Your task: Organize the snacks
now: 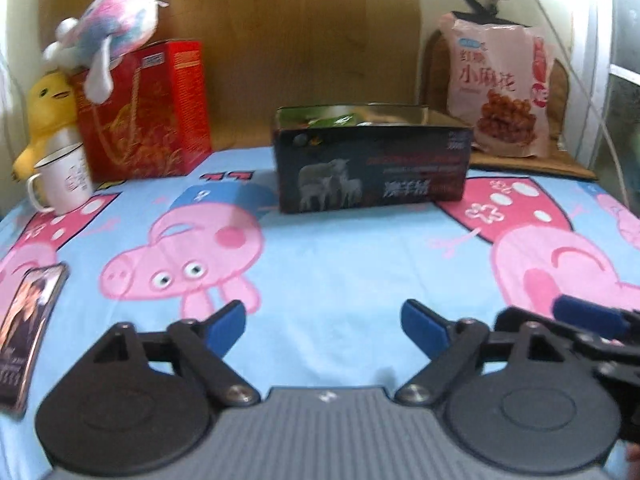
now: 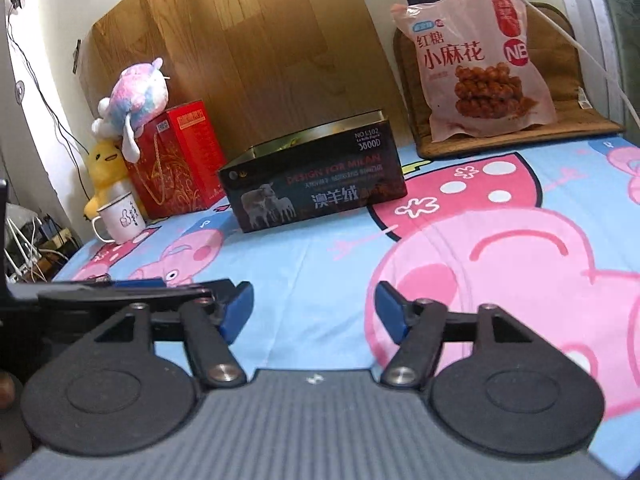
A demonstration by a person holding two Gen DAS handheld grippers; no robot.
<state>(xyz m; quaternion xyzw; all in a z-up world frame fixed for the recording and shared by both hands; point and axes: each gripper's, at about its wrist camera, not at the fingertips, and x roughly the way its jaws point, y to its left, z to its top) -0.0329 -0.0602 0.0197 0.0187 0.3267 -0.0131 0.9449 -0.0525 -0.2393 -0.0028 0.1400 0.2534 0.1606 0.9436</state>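
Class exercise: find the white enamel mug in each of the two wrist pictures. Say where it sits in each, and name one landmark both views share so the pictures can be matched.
Left wrist view: white enamel mug at the far left edge, about mid-height, handle to the left.
Right wrist view: the mug left of centre, about mid-height.
Shared landmark: the red gift box stands just right of and behind the mug in both.

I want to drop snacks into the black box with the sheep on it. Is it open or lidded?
Open. The black box has no lid: its rim and shiny inner walls show, with green packets visible inside from the left wrist view.
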